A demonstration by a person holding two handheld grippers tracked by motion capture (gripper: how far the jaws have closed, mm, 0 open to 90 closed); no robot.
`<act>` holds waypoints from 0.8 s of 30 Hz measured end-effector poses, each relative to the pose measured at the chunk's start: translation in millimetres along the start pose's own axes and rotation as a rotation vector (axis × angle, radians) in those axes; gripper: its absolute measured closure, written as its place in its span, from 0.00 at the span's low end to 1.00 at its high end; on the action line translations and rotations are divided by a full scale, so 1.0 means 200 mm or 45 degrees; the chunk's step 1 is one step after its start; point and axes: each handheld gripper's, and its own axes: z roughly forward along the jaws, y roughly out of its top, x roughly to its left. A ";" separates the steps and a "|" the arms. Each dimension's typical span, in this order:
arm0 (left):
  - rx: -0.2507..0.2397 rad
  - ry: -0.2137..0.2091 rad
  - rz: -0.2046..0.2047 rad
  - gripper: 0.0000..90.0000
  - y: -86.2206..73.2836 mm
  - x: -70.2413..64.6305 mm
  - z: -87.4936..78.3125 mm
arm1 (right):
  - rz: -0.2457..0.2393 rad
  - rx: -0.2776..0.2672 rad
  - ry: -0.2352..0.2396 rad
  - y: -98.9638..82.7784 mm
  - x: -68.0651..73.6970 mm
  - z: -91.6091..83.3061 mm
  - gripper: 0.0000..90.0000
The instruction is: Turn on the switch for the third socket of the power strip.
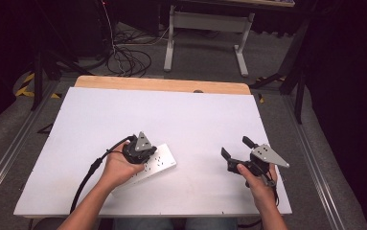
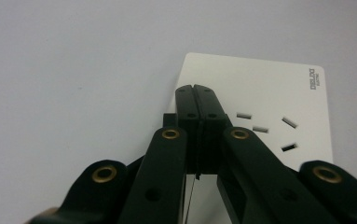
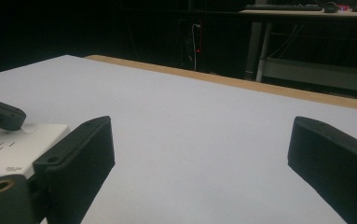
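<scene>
A white power strip (image 1: 159, 165) lies flat on the white table top (image 1: 171, 120), near the front left. My left gripper (image 1: 143, 152) points down over the strip's far end, held in a hand. In the left gripper view its black jaws (image 2: 196, 93) are pressed together with nothing between them, their tips above the power strip (image 2: 260, 88) close to its socket slots. My right gripper (image 1: 237, 147) is held at the front right, away from the strip, jaws wide apart and empty. In the right gripper view (image 3: 209, 158) the power strip (image 3: 8, 149) is at the left edge.
The table's far edge is a bare wooden strip (image 1: 162, 85). Beyond it, on the floor, lie tangled cables (image 1: 123, 57) and the grey legs of another desk (image 1: 205, 28). A black cable (image 1: 87, 177) trails from the left gripper toward the front edge.
</scene>
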 end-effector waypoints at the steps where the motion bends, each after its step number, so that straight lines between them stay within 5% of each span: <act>1: -0.001 -0.001 -0.001 1.00 0.00 0.00 0.00 | -0.003 0.001 0.000 0.00 0.00 0.00 0.08; 24: 0.037 0.024 -0.004 1.00 -0.01 0.00 -0.01 | -0.009 -0.003 0.012 0.00 0.00 0.02 0.08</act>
